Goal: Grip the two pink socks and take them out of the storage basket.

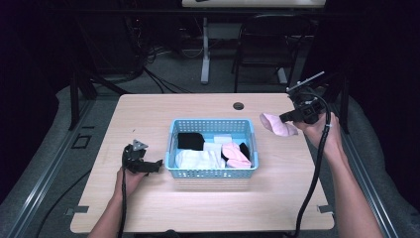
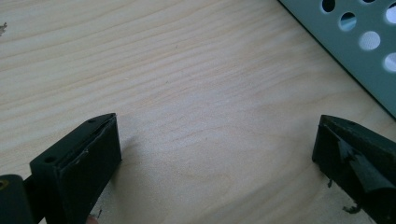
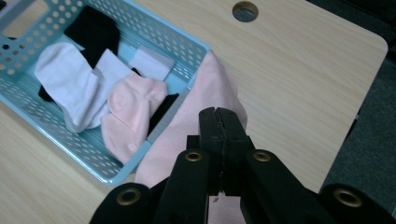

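Wooden bench [image 1: 148,119], light grain. Blue perforated basket [image 1: 212,173] sits near the middle of it. Inside the basket: a black sock [image 1: 190,141] at the far left, a white sock [image 1: 198,159] in front of it, a pink sock [image 1: 236,154] toward the right side.

Right claw [image 1: 285,117] held up off the bench, to the right of the basket and past its far right corner. Jaws pressed together, pinching a second pink sock [image 1: 278,125]; in the right gripper view the fabric [image 3: 196,116] hangs down from the jaws, draping beside the basket's corner [image 3: 196,46].

Left claw [image 1: 157,164] low at the bench, just beside the basket's left wall. Jaws stand wide apart, nothing between them but bare wood; the left gripper view shows the basket wall [image 2: 355,51] at the upper right.

Round cable hole [image 1: 238,106] in the bench behind the basket.
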`<state>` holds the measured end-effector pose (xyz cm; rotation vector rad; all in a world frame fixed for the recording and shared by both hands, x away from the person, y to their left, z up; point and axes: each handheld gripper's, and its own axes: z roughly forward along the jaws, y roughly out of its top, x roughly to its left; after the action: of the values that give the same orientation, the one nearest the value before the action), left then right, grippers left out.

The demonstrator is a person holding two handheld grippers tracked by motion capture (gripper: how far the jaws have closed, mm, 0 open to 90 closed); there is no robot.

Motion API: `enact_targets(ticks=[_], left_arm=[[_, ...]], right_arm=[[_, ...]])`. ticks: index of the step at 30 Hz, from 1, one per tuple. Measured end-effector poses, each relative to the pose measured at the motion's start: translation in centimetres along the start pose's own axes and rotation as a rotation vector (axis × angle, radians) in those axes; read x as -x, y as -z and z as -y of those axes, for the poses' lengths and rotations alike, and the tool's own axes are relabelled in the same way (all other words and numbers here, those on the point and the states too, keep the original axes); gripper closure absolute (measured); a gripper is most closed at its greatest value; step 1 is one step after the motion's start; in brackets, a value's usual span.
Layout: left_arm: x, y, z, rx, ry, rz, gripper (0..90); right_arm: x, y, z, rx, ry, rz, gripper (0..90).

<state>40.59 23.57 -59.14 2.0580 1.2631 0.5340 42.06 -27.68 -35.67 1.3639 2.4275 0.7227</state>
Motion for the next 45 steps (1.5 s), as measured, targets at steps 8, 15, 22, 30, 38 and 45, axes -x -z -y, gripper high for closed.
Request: enact_targets(ticks=[8,15,22,30,38,45], left_arm=[[0.0,0.0,0.0,0.000,0.000,0.000,1.1],[0.0,0.0,0.0,0.000,0.000,0.000,1.1],[0.0,0.0,0.0,0.000,0.000,0.000,1.1],[0.0,0.0,0.0,0.000,0.000,-0.001,1.1],[0.0,0.0,0.0,0.000,0.000,-0.001,1.1],[0.0,0.0,0.0,0.000,0.000,0.000,1.1]], right_arm=[[1.4,-1.6,1.7,-0.053,-0.035,0.008,90.0],[2.2,-4.3,3.0,-0.103,-0.074,0.004,90.0],[2.3,-7.3,4.8,-0.180,-0.080,0.022,90.0],[2.8,-9.9,6.7,-0.228,-0.111,-0.013,89.8],[3.2,-10.4,7.3,-0.224,-0.139,-0.051,63.3],[3.1,-8.7,6.8,-0.152,-0.146,-0.054,28.5]])
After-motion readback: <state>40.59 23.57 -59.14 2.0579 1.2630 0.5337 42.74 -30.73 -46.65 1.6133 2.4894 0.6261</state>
